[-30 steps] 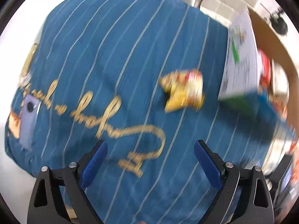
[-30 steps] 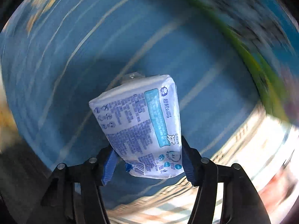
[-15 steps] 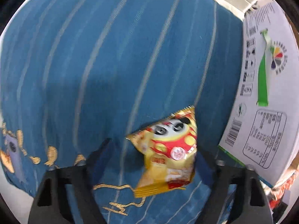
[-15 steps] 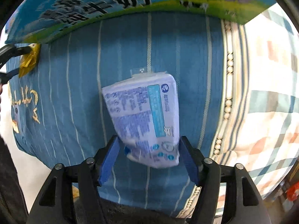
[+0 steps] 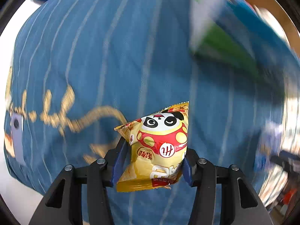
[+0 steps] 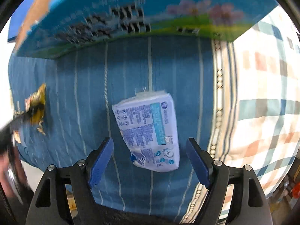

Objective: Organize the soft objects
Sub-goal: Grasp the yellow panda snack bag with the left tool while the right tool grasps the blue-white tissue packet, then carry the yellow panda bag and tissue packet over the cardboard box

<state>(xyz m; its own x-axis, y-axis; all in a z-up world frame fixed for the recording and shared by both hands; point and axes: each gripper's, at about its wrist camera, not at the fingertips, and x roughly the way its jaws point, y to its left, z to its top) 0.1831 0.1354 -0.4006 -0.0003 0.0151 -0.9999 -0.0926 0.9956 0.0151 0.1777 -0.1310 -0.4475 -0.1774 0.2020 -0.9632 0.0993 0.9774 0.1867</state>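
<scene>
Blue pads, left tongs (image 5: pixel 152 161): we see them clenched on the yellow panda snack bag (image 5: pixel 159 148), crinkly foil, held clear above the striped blue cushion (image 5: pixel 112 56).
Right tongs (image 6: pixel 150 162): spread wide, gripping nothing.
Tissue pack (image 6: pixel 150 131): soft white plastic, lying on the cushion between our open pads, long axis pointing away from us.
Nearer hand: the right.
Neighbours: printed carton (image 6: pixel 150 9) beyond; checked pillow (image 6: pixel 262 103) to the right.

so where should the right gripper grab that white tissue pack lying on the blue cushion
Grip the tissue pack across its two long sides, near the lower end closest to the right gripper. It lies lengthwise along the finger direction on the blue striped cushion, between the open jaws with gaps on both sides. Come straight forward and down, then close. The soft wrap will likely squash, so squeeze gently.
</scene>
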